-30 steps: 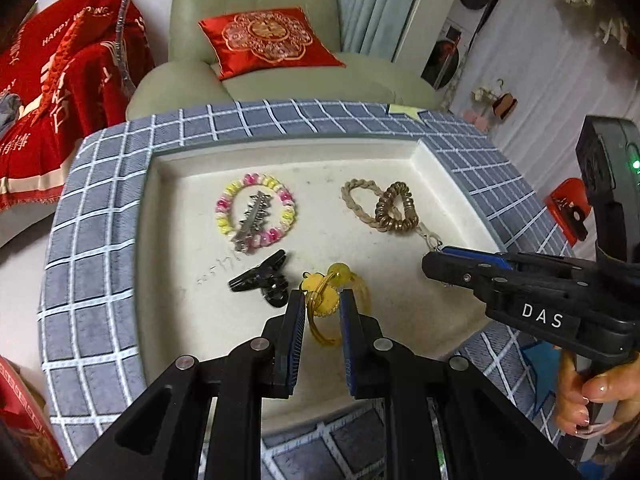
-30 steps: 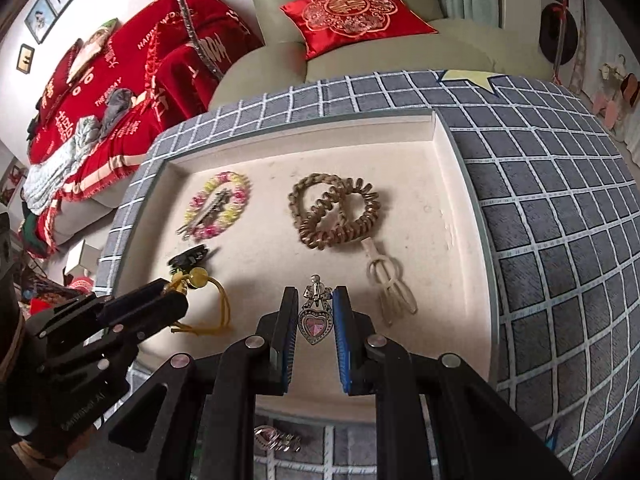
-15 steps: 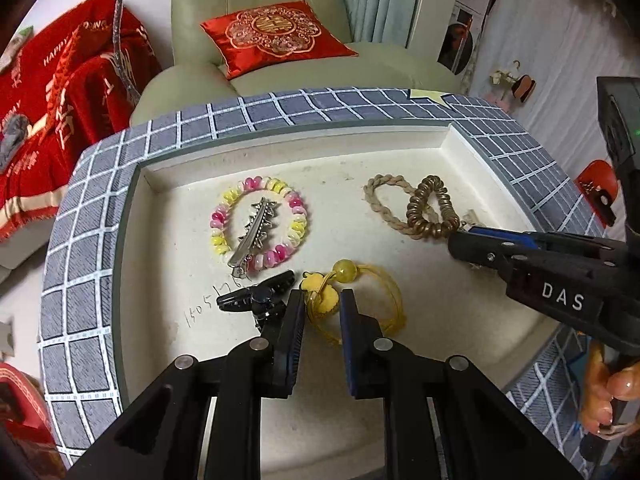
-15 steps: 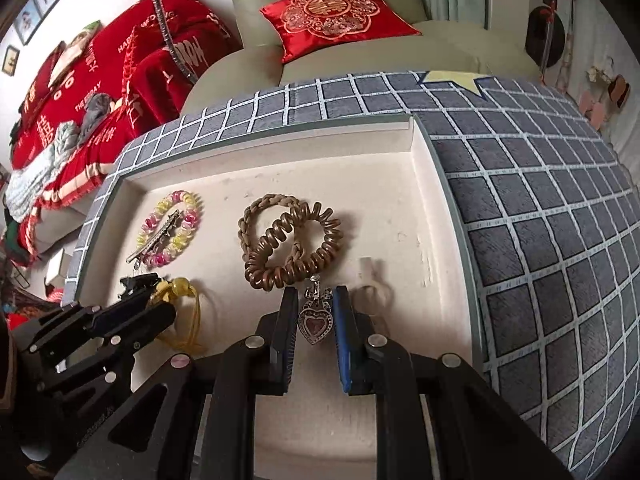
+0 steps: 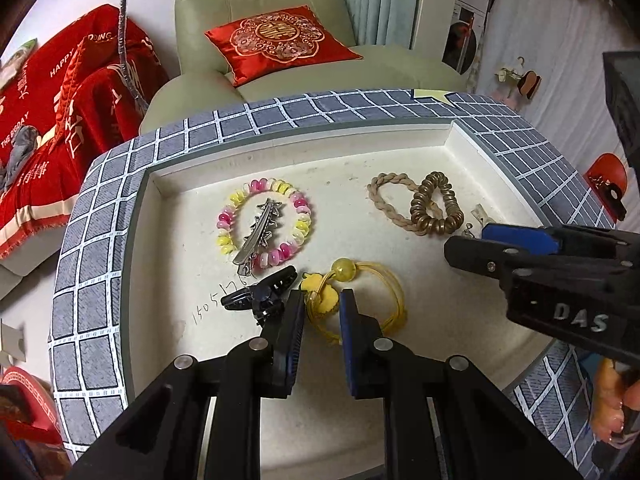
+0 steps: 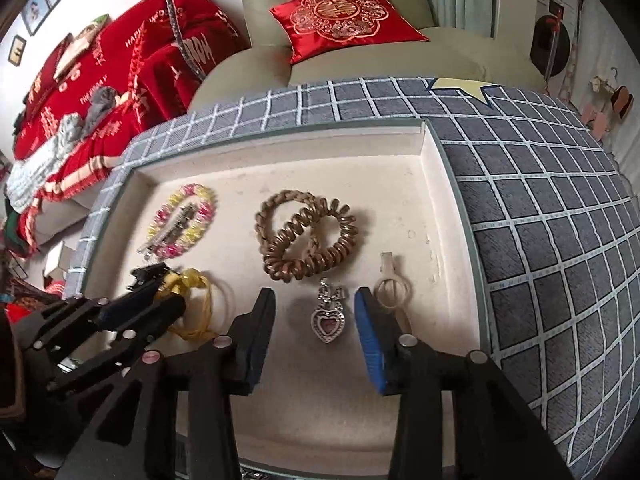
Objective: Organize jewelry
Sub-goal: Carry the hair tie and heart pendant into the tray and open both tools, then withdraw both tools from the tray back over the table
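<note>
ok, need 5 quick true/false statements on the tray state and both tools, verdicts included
1. The right tool is open, with the heart pendant lying on the tray between its fingers. True.
2. The silver hair clip lies inside the ring of the pink and yellow bead bracelet. True.
3. The left tool is clamped on the black clip. False: its fingers flank the yellow hair tie; the black clip lies just left of them.
4. The bronze coil hair tie sits apart from the braided band. False: it overlaps the braided band.
5. The tray holds a wristwatch. False: none is visible.
</note>
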